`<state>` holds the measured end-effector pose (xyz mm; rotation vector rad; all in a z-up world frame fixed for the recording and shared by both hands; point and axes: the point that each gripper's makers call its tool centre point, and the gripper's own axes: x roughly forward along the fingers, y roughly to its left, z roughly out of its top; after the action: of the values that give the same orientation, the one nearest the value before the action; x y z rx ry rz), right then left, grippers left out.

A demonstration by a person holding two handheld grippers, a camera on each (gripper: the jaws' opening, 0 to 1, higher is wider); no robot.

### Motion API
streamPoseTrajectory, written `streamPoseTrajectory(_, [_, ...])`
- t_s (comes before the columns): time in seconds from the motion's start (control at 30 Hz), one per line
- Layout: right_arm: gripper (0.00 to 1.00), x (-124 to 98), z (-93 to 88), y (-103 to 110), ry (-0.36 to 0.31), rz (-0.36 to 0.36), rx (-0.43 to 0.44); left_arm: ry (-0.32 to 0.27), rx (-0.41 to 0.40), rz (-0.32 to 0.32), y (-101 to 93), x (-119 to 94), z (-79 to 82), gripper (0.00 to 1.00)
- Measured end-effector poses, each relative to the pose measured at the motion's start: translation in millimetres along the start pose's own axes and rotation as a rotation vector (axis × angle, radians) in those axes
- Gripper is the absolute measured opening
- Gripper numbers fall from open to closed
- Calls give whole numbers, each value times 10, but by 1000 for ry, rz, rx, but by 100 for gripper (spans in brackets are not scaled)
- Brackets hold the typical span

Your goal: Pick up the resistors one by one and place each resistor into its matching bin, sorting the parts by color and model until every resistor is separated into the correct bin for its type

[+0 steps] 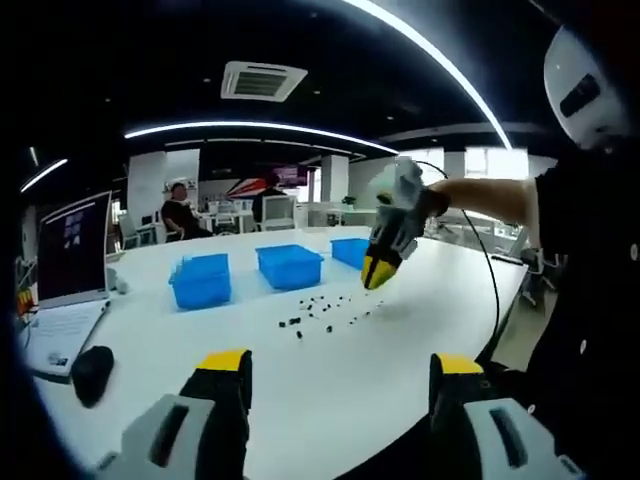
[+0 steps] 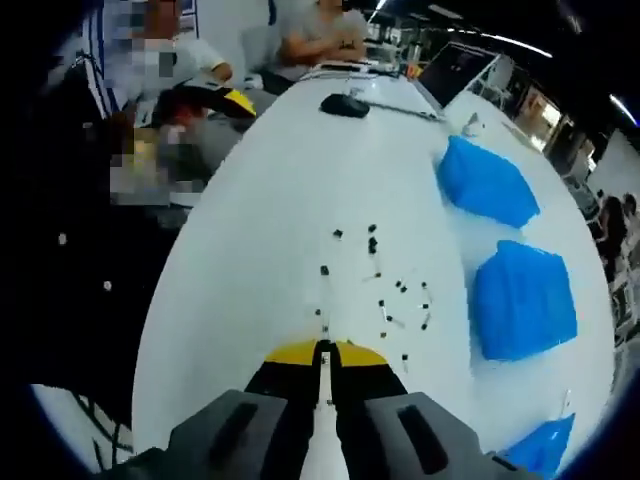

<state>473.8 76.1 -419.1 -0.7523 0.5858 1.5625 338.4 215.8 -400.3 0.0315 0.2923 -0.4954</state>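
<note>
In the left gripper view, a laptop (image 1: 70,255) and mouse (image 1: 92,372) sit at the white counter (image 1: 330,390)'s left edge. Three blue bins (image 1: 288,266) stand in a row, with the small dark resistors (image 1: 325,310) scattered loose just before them. The left gripper (image 1: 340,400) has its jaws wide apart; the right gripper (image 1: 378,272) hovers over the resistors, jaws together, apparently empty. Seated people and ceiling light strips fill the office behind.
</note>
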Motion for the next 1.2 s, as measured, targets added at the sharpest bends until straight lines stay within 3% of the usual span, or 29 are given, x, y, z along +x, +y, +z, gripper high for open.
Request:
streamPoseTrajectory(0.13, [7, -291, 113, 52, -186, -95, 96, -24, 5, 3, -21, 18, 73, 73])
streamPoseTrajectory(0.2, [7, -453, 144, 19, -299, -204, 162, -47, 4, 12, -20, 18, 138, 72])
streamPoseTrajectory(0.33, [7, -673, 130, -2, -464, -393, 275, -103, 6, 55, 21, -3, 284, 72])
streamPoseTrajectory(0.43, [7, -884, 267, 23, -652, -517, 329, -138, -5, 94, 81, -34, 367, 72])
streamPoseTrajectory(0.53, [7, -1070, 485, 78, -804, -595, 299, -161, -16, 124, 143, -79, 416, 72])
streamPoseTrajectory(0.6, [7, -1115, 648, 85, -873, -588, 284, -169, -14, 148, 190, -104, 435, 72])
streamPoseTrajectory(0.7, [7, -1024, 814, -34, -869, -546, 286, -185, -16, 176, 244, -143, 472, 72])
streamPoseTrajectory(0.83, [7, -857, 1031, -359, -826, -557, 282, -200, -6, 232, 327, -180, 499, 72])
streamPoseTrajectory(1.0, [7, -628, 1473, -731, -807, -550, 195, -211, -19, 254, 379, -223, 492, 72])
streamPoseTrajectory(1.2, [7, -335, 1907, -1289, -797, -533, 171, -219, -19, 313, 541, -353, 523, 73])
